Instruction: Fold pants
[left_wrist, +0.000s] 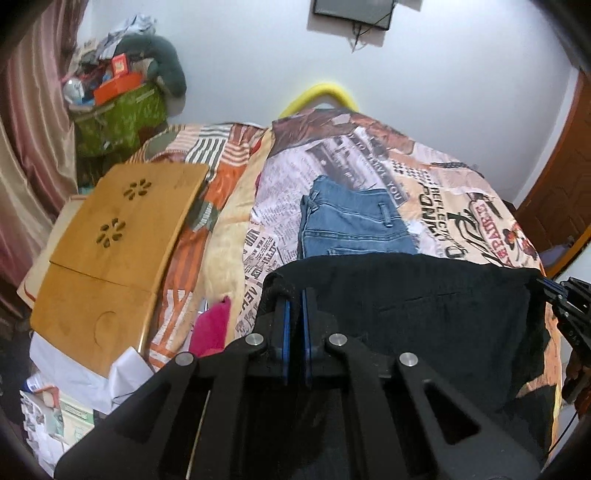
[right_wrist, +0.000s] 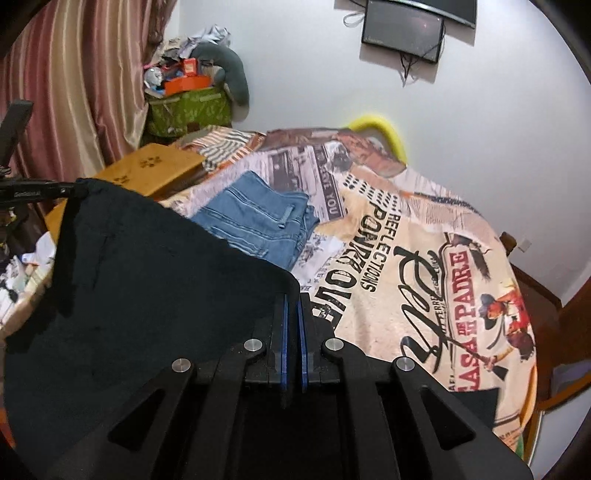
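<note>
Bed (right_wrist: 424, 229) fills most of both views, covered by a printed newspaper-pattern blanket (left_wrist: 436, 192).

Black pants (left_wrist: 424, 314) hang spread between the two grippers above the near part of the bed, top edge stretched roughly level, fabric draping down toward the cameras.

Wooden lap tray (left_wrist: 118, 236) lies on the bed's left side, beside a striped orange quilt (left_wrist: 192, 258).

Folded blue jeans (right_wrist: 258, 221) lie flat on the blanket behind the black pants, apart from them.

Green bag (right_wrist: 188, 110) of clutter stands in the far corner by the curtain (right_wrist: 74, 92).

Left hand-held gripper (left_wrist: 293, 295): jaws clenched on the left corner of the pants' top edge, blue pads nearly together with cloth bunched at the tips.

Right hand-held gripper (right_wrist: 293, 297): jaws clenched on the opposite corner, fabric running off to the left from its tips.
</note>
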